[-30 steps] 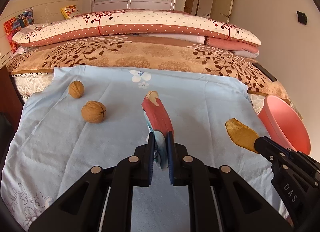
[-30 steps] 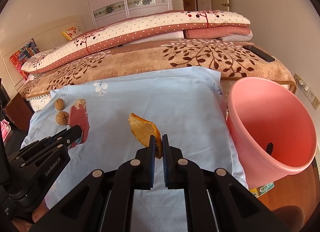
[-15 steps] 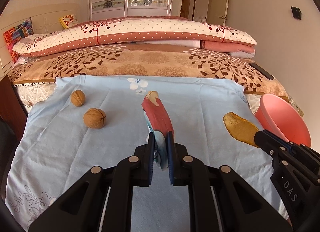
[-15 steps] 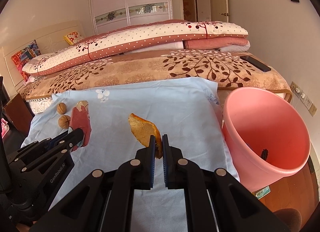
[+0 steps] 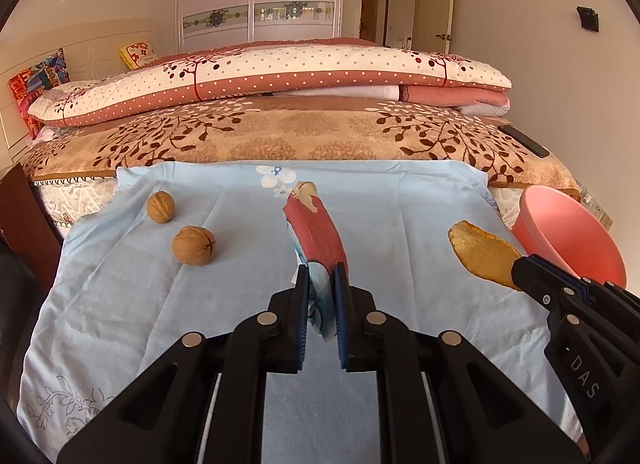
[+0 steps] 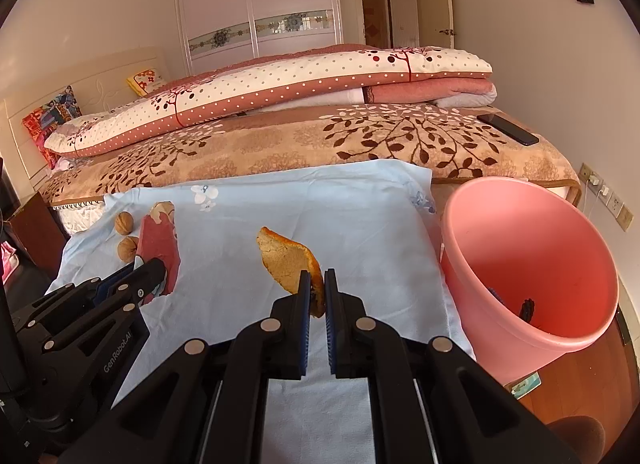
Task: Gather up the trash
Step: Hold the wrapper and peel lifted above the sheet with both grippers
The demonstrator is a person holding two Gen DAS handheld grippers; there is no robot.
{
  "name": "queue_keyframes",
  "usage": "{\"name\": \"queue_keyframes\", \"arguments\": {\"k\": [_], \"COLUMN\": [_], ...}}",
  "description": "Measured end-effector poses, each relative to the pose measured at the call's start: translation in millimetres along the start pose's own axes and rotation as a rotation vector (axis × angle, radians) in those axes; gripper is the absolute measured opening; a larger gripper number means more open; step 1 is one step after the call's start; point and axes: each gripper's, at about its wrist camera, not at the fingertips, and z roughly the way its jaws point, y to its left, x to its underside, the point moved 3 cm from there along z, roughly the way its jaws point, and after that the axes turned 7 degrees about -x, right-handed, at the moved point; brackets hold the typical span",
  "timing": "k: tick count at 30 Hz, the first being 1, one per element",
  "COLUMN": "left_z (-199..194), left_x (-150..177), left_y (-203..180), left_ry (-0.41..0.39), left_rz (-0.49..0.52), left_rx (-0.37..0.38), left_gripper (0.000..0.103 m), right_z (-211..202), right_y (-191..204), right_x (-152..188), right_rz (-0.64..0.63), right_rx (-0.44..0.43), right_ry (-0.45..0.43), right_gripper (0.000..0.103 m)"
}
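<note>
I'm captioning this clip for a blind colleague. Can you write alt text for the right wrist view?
The right gripper is shut on an orange peel, held above a light blue cloth spread on a bed. A pink bucket stands to its right; on the left, the left gripper holds a red wrapper near two walnuts.

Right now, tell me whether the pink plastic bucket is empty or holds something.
Not empty: the pink plastic bucket has a small dark object low inside; the object is too small to identify.
</note>
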Motion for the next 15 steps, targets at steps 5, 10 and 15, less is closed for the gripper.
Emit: {"name": "queue_keyframes", "arguments": {"k": [5,10,15], "left_z": [-1.1,-1.5,-2.7], "left_x": [0.1,0.2,0.0], "left_y": [-0.4,0.0,0.8], "left_ry": [-0.004,-0.005,-0.010], "left_rz": [0.002,0.002,0.004], "left_rx": [-0.008,-0.015,-0.017], "left_gripper": [0.011,0.011,0.011], "right_z": [-0.9,-0.9,-1.3], "right_y": [-0.1,-0.4,-0.9], "right_x": [-0.4,-0.4,-0.4], "right_rz": [0.001,0.001,0.003], "right_rx": [0.001,-0.001,0.001], "right_ry": [-0.005,-0.004,-0.008], "right_gripper": [0.006,0.006,0.006]}}
